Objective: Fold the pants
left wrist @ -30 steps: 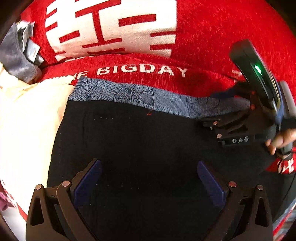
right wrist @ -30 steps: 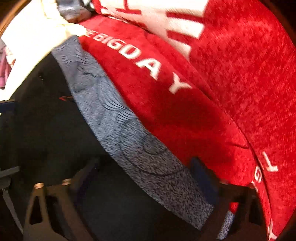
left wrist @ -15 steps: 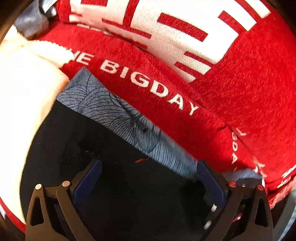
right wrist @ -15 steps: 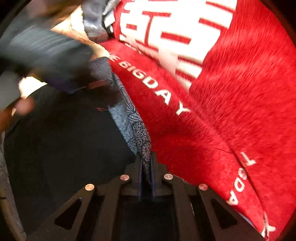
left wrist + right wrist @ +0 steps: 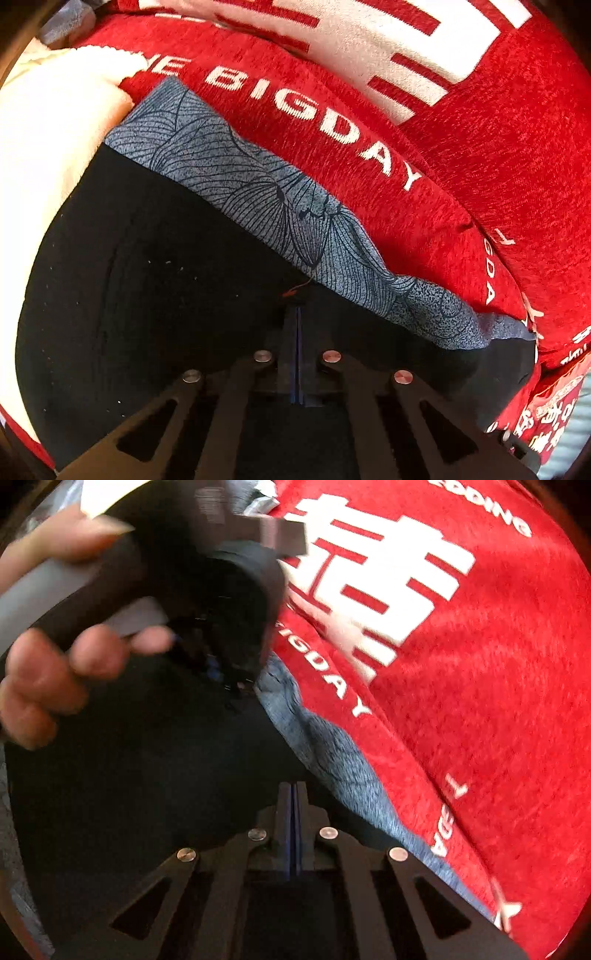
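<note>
Black pants (image 5: 155, 295) with a blue-grey leaf-patterned band (image 5: 266, 192) along their upper edge lie on a red blanket. In the left wrist view my left gripper (image 5: 297, 312) points steeply down, its jaws shut on the black fabric just below the band. In the right wrist view my right gripper (image 5: 293, 788) is shut too, pinching the pants beside the band (image 5: 332, 753), which runs up and away from its tips. A person's hand (image 5: 48, 686) holds the left gripper's dark, blurred body (image 5: 229, 602) at the upper left of that view.
The red blanket (image 5: 480, 147) carries white lettering and a large white emblem (image 5: 388, 590). A cream cloth (image 5: 48, 147) lies left of the pants, with grey fabric (image 5: 62, 26) behind it. Red printed material (image 5: 546, 417) sits at the lower right.
My left jaws went from wide open to shut on the black fabric, after turning and sinking toward the band. The right jaws shut on the pants' edge and rose; the left hand now fills its view.
</note>
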Demonstrator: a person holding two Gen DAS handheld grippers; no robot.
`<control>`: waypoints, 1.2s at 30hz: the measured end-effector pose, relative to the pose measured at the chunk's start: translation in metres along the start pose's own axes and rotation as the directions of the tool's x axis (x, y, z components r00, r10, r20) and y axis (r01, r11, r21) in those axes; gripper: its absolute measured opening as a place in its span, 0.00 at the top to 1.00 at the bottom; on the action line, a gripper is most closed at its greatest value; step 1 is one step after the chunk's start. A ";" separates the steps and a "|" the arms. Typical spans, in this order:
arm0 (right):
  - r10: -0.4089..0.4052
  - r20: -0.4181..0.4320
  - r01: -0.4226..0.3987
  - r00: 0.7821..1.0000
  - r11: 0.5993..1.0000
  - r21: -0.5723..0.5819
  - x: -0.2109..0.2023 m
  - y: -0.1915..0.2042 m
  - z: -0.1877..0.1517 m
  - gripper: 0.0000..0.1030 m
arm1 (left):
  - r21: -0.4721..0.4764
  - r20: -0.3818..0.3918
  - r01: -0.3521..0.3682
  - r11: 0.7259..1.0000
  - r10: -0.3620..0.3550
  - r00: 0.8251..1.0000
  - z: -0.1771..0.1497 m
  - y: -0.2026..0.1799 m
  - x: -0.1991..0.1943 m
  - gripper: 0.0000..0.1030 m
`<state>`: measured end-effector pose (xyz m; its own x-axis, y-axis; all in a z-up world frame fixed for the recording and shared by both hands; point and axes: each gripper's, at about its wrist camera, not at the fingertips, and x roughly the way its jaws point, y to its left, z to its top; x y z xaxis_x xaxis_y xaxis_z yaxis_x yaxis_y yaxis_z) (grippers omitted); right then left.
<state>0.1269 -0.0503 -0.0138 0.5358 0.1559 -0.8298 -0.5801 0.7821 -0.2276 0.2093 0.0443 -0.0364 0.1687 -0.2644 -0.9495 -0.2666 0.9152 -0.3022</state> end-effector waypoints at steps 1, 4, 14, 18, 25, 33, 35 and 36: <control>0.025 -0.003 -0.025 1.000 0.999 0.037 0.002 -0.008 -0.001 0.90 | 0.008 0.005 -0.007 1.000 0.007 1.000 -0.001 0.000 -0.001 0.99; 0.004 0.030 -0.007 1.000 0.994 0.107 0.004 -0.036 0.001 0.25 | 0.019 0.009 -0.010 1.000 0.010 1.000 0.001 -0.004 -0.003 0.99; 0.220 -0.199 -0.213 0.955 0.976 0.053 0.097 -0.057 0.039 0.92 | 0.032 0.005 0.093 0.995 -0.094 0.996 0.001 0.014 -0.010 0.99; 0.176 -0.097 -0.172 0.980 0.984 0.047 0.066 -0.051 0.033 0.93 | -0.034 0.068 0.199 0.979 -0.197 0.978 0.005 0.025 -0.035 0.98; -0.017 0.044 0.019 0.999 0.999 -0.041 -0.002 -0.007 0.019 0.93 | -0.070 0.009 0.178 0.981 -0.178 0.984 0.008 0.007 -0.032 0.98; -0.049 0.047 0.050 0.998 0.999 -0.017 -0.013 0.009 -0.004 0.94 | -0.038 0.209 0.145 0.989 -0.134 0.969 -0.030 0.006 -0.076 0.71; -0.051 0.048 0.051 0.998 0.999 -0.009 -0.009 0.007 -0.002 0.94 | -0.059 0.205 0.040 0.997 -0.027 0.978 -0.032 0.013 -0.065 0.05; -0.051 0.048 0.052 0.998 0.999 -0.005 -0.007 0.006 -0.001 0.94 | -0.075 0.208 0.010 0.997 0.005 0.978 -0.030 0.018 -0.057 0.05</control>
<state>0.1192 -0.0471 -0.0092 0.5937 0.1443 -0.7917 -0.5548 0.7860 -0.2728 0.1663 0.0665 0.0103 0.3612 -0.1902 -0.9129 -0.3352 0.8871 -0.3175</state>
